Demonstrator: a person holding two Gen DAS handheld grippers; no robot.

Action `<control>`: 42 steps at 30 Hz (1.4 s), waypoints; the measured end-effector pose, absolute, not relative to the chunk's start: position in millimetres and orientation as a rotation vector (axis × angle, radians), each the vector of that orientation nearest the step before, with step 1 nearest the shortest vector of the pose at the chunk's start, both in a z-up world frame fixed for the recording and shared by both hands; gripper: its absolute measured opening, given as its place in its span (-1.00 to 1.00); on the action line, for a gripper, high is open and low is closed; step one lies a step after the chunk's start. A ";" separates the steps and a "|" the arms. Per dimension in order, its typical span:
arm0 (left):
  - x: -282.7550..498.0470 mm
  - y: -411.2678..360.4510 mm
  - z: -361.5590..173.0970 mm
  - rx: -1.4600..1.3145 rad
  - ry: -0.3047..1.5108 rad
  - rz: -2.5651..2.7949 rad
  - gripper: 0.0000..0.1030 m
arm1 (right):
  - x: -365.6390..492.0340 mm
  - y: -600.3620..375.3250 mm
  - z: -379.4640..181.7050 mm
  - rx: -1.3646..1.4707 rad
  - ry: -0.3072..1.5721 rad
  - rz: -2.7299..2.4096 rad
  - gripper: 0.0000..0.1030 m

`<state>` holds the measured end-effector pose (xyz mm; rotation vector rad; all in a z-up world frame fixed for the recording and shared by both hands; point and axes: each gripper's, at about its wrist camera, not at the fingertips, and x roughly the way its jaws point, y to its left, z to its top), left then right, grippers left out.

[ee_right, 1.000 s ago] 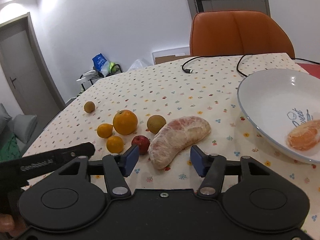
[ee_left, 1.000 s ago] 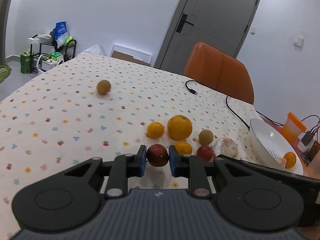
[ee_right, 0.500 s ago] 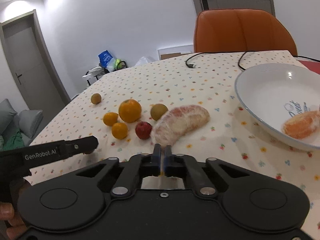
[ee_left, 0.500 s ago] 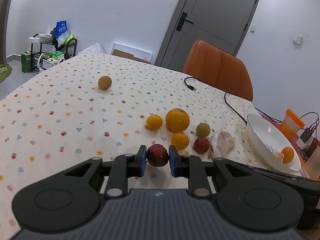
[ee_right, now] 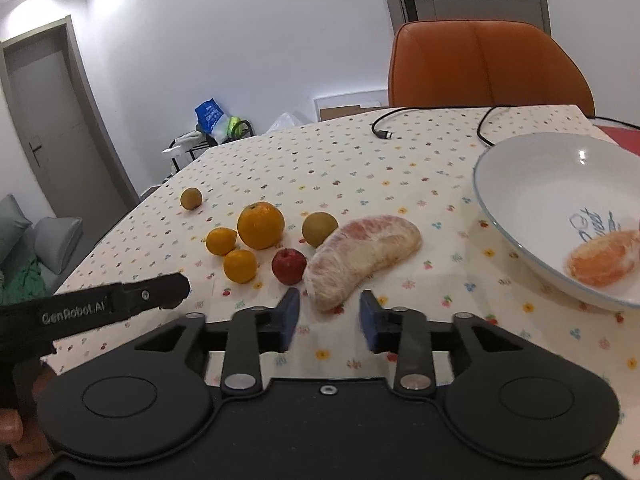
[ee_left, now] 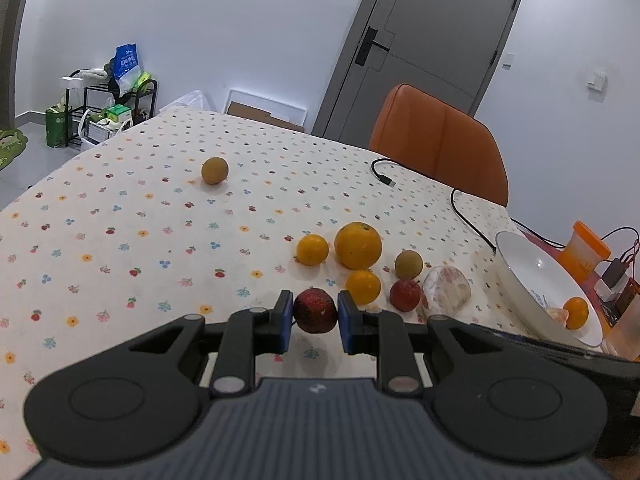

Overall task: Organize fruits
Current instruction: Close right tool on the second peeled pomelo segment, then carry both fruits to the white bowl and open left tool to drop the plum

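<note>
The left gripper (ee_left: 315, 316) is held low and level above the flowered surface (ee_left: 120, 240), clamped on a dark red fruit (ee_left: 315, 311) lifted clear of the cloth, and in the right view its black finger (ee_right: 154, 291) reaches in from the left edge over a hand (ee_right: 16, 436). Beyond it lie three oranges (ee_right: 261, 226), a small apple (ee_right: 289, 266) and two brownish fruits, one (ee_right: 191, 198) well apart at the far left. The right gripper (ee_right: 329, 320) hovers level with jaws spread, just before the near tip of the pomelo segment (ee_right: 362, 254), and the white bowl (ee_right: 520, 184) to the right holds an orange piece (ee_right: 604, 258).
</note>
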<state>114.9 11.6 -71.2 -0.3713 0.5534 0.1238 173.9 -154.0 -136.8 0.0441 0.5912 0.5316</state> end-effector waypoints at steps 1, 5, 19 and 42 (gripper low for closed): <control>115.1 11.6 -71.3 -0.371 0.554 0.124 -0.57 | 175.1 -152.0 -136.9 0.039 0.588 0.528 -0.19; 114.8 11.7 -70.5 -0.372 0.552 0.120 -0.57 | 178.1 -149.0 -138.4 0.005 0.571 0.489 -0.32; 112.0 17.0 -68.3 -0.389 0.540 0.127 -0.57 | 178.0 -156.8 -132.7 0.012 0.568 0.433 -0.12; 114.0 44.1 -72.4 -0.420 0.544 0.193 -0.57 | 214.8 -128.2 -136.8 -0.050 0.565 0.399 -0.03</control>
